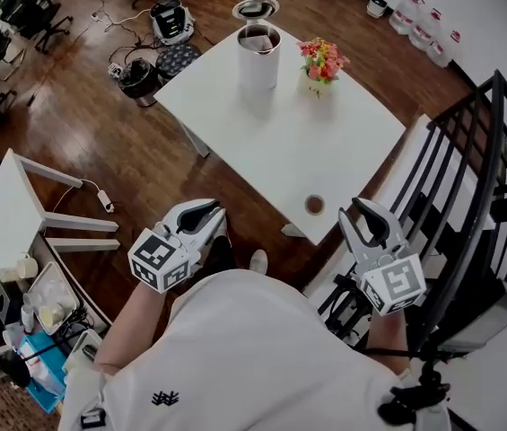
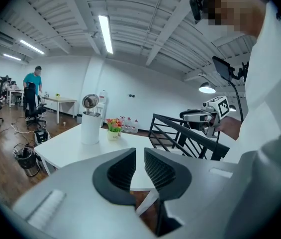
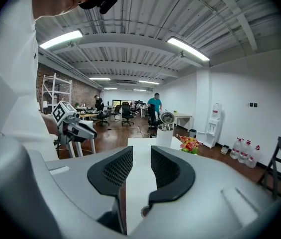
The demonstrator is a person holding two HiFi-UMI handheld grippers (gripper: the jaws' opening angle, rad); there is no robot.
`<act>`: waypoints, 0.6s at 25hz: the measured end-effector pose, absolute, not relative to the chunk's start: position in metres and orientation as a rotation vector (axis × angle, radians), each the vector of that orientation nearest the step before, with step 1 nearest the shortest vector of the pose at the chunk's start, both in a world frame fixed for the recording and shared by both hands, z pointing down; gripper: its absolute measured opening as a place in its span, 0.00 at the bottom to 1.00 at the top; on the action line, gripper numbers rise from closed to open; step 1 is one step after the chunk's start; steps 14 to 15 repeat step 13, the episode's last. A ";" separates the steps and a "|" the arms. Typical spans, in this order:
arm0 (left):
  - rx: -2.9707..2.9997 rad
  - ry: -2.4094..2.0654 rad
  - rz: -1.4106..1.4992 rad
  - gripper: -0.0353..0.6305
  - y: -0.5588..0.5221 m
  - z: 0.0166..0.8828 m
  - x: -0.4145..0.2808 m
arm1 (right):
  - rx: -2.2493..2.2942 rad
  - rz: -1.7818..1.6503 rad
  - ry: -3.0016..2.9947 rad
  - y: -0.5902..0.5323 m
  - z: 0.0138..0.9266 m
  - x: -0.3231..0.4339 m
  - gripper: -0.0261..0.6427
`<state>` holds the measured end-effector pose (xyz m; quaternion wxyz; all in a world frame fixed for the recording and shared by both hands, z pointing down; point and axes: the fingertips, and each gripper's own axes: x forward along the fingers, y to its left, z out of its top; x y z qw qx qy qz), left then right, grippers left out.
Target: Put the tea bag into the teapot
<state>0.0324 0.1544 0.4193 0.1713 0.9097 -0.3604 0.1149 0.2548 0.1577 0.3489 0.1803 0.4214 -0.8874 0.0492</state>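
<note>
Tea bag (image 1: pixel 314 205), apparently the small brown disc at the tabletop's (image 1: pixel 280 142) 6 o'clock edge, teapot (image 1: pixel 259 57) at 12 o'clock: likely light, soft, tearable, pinch its rim; left gripper (image 1: pixel 215 212) and right gripper (image 1: pixel 354 210) fingers apart, empty.

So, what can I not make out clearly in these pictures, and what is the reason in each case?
- Small round thing near the table corner: too small in the head view to tell if it is the tea bag. In the right gripper view, the right gripper partly hides it with its jaw.
- Inside of the teapot: too far away and too small in every view, so its contents are unknown.
</note>
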 end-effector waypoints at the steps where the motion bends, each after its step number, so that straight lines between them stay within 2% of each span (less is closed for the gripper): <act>1: 2.583 -1.021 0.330 0.12 0.155 0.420 0.034 | 1.189 0.140 -2.507 0.159 0.350 0.256 0.20; 15: 2.586 -0.951 0.364 0.12 0.162 0.427 0.063 | 1.223 0.176 -2.486 0.166 0.351 0.279 0.20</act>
